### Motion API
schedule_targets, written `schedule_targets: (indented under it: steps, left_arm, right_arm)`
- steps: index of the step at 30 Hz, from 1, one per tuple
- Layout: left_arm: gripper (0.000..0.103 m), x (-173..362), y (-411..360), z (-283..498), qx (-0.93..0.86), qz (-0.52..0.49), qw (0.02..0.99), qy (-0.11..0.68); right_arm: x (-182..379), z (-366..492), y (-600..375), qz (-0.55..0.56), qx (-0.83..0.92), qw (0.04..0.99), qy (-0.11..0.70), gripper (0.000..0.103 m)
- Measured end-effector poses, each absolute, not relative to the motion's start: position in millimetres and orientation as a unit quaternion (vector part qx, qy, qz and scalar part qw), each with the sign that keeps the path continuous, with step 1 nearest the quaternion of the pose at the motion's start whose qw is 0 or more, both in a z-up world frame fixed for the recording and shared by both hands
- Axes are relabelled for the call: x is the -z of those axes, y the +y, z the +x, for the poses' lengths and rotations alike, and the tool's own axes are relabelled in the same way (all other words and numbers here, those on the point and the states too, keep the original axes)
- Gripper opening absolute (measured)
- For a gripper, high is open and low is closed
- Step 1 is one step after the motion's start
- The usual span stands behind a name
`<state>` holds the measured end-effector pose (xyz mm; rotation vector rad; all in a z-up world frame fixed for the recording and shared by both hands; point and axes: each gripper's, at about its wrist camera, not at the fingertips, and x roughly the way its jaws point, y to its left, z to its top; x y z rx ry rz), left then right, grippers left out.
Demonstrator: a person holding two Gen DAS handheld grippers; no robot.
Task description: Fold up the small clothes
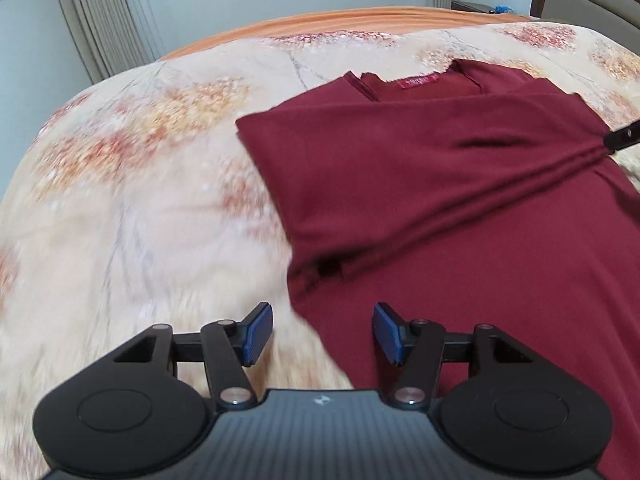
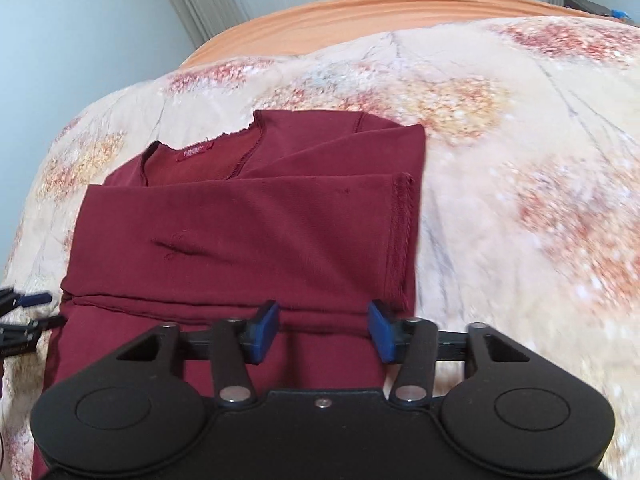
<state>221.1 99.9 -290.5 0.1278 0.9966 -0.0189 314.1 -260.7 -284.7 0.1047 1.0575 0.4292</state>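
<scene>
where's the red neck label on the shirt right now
The neck label sits inside the collar at the far end of the maroon shirt, upper left in the right wrist view.

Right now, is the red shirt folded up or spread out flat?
Partly folded. The red shirt has both sleeves laid across its chest, one hemmed cuff on top, but the bottom part lies unfolded on the bedspread.

I see the maroon shirt (image 2: 248,236) as soft, matt knit cloth on a smooth printed fabric bedspread (image 1: 140,184), while my left gripper (image 1: 323,334) shows matt black plastic, ribbed blue pads (image 1: 258,334) and shiny metal rivets.
</scene>
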Motion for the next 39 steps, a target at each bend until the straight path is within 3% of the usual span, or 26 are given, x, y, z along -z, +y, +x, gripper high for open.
schedule_targets:
  steps: [10, 19, 28, 33, 39]
  left_arm:
    - [0.061, 290, 81, 125, 0.007, -0.029, 0.836, 0.548]
    - [0.065, 276, 45, 56, 0.051, 0.029, 0.829, 0.557]
    - [0.065, 267, -23, -4, 0.146, 0.215, 0.827, 0.499]
    - [0.050, 285, -57, -36, 0.212, 0.378, 0.787, 0.438]
    - [0.049, 300, -64, -53, 0.250, 0.471, 0.755, 0.383]
  right_arm:
    - [289, 216, -303, 0.107, -0.198, 0.799, 0.558, 0.071]
    - [268, 119, -332, 0.058, -0.228, 0.776, 0.586, 0.072]
    - [243, 70, -315, -0.065, -0.316, 0.764, 0.559, 0.072]
    - [233, 68, -312, -0.077, -0.329, 0.762, 0.552, 0.074]
    - [224, 67, -318, -0.089, -0.332, 0.764, 0.546, 0.075]
